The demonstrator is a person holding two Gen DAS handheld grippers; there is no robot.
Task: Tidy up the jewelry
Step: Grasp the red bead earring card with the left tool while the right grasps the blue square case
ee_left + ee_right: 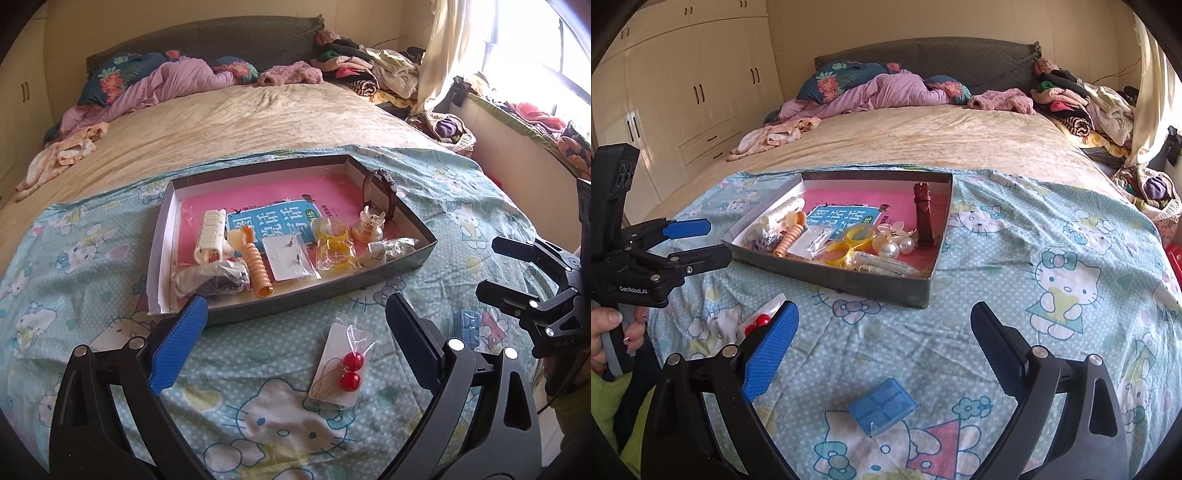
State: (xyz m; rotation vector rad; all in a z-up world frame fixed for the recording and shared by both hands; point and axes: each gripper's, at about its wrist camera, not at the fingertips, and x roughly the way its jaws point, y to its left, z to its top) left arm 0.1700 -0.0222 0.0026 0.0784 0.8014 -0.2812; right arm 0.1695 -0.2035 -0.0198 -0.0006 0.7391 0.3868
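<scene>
A grey cardboard tray (369, 282) (849, 282) lies on the Hello Kitty sheet and holds several hair clips, bagged earrings, yellow rings and a brown watch (384, 192). A carded pair of red ball earrings (341, 363) lies on the sheet in front of the tray, between the fingers of my open, empty left gripper (295, 339). It shows partly in the right wrist view (759, 319). A small blue plastic box (882, 404) lies on the sheet below my open, empty right gripper (882, 341). The right gripper also shows at the right edge of the left wrist view (491, 264).
A book with a pink and blue cover (280, 214) lines the tray. The bed (236, 122) stretches behind, with rumpled bedding and clothes piles (369, 70) at the head. Wardrobes (683, 92) stand left; a window sill (524, 122) is right.
</scene>
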